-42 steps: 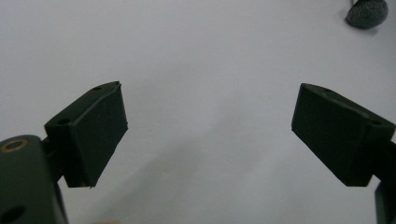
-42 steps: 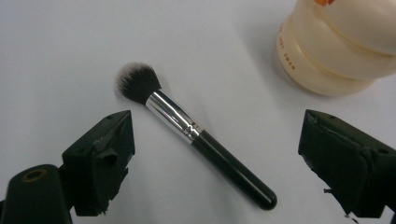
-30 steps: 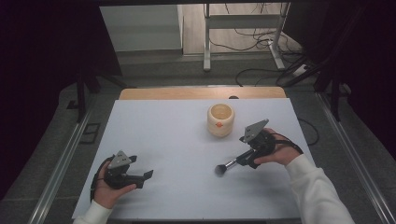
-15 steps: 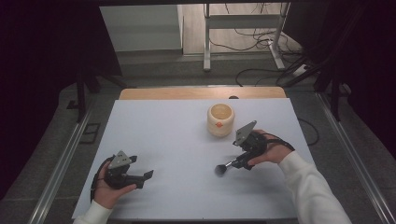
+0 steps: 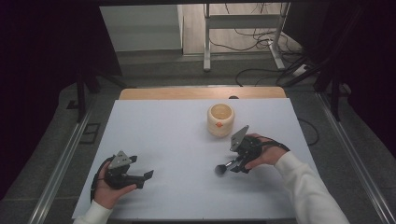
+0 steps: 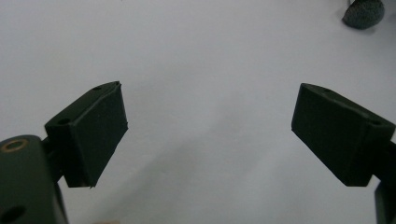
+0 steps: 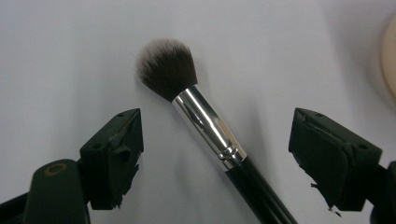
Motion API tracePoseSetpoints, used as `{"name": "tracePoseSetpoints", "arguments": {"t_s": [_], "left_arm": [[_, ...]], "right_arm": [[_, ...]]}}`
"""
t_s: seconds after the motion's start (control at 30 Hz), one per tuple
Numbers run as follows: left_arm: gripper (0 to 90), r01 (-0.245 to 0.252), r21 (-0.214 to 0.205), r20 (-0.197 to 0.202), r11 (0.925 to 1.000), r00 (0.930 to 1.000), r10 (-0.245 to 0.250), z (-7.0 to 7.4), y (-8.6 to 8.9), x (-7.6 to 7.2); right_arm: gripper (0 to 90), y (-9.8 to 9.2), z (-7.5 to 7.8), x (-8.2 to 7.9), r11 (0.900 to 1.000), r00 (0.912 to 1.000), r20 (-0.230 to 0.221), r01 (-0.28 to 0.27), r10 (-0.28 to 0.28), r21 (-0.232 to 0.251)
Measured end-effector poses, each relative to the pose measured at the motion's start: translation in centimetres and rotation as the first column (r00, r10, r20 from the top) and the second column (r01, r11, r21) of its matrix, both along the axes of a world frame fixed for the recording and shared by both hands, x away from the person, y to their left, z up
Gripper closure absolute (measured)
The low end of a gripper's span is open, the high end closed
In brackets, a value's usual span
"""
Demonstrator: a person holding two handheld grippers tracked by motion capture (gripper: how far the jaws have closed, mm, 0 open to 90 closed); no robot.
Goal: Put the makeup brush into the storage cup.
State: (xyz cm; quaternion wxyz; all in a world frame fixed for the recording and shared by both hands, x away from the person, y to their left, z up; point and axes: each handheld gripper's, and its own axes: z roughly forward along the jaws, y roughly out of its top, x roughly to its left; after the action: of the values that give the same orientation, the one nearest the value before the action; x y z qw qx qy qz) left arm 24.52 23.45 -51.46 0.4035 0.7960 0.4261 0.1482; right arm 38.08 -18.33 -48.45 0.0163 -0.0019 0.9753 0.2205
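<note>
- Lowered toward the white tabletop (image 5: 177, 135) since a second ago: right gripper (image 7: 215, 154), now straddling a black-handled makeup brush with silver ferrule and dark bristles (image 7: 205, 126).
- Jaws just been closing, yet wide of the handle on both sides; brush between them, lying flat on the table, not gripped.
- Round cream-coloured holder (image 5: 220, 119) standing just beyond, near the right hand (image 5: 261, 151).
- Left gripper (image 6: 208, 135) parked at the near left, jaws open, nothing between.
- Pick-up judged imminent, not begun.
</note>
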Motion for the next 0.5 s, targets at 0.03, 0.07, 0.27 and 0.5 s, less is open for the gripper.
{"name": "tracePoseSetpoints", "arguments": {"t_s": [0.03, 0.07, 0.27, 0.5], "left_arm": [[11.0, 0.000, -0.001, -0.001, 1.0000, 1.0000, 0.000, 0.0, 0.0, 0.0], [11.0, 0.000, 0.000, -0.002, 1.0000, 1.0000, 0.000, 0.0, 0.0, 0.0], [11.0, 0.000, 0.002, -0.001, 1.0000, 1.0000, 0.000, 0.0, 0.0, 0.0], [11.0, 0.003, 0.003, 0.000, 1.0000, 1.0000, -0.003, 0.0, -0.1, 0.0]], "right_arm": [[18.8, 0.0, 0.0, -0.1, 1.0000, 1.0000, 0.000, 0.001, -0.001, -0.008], [18.8, 0.0, 0.0, -0.1, 1.0000, 1.0000, 0.000, 0.001, -0.001, -0.008], [20.2, 0.4, -0.5, 0.0, 0.9994, 0.9999, -0.011, -0.007, 0.007, -0.032], [21.6, 0.7, -1.1, 0.0, 0.9979, 0.9997, -0.016, -0.021, 0.020, -0.061]]}}
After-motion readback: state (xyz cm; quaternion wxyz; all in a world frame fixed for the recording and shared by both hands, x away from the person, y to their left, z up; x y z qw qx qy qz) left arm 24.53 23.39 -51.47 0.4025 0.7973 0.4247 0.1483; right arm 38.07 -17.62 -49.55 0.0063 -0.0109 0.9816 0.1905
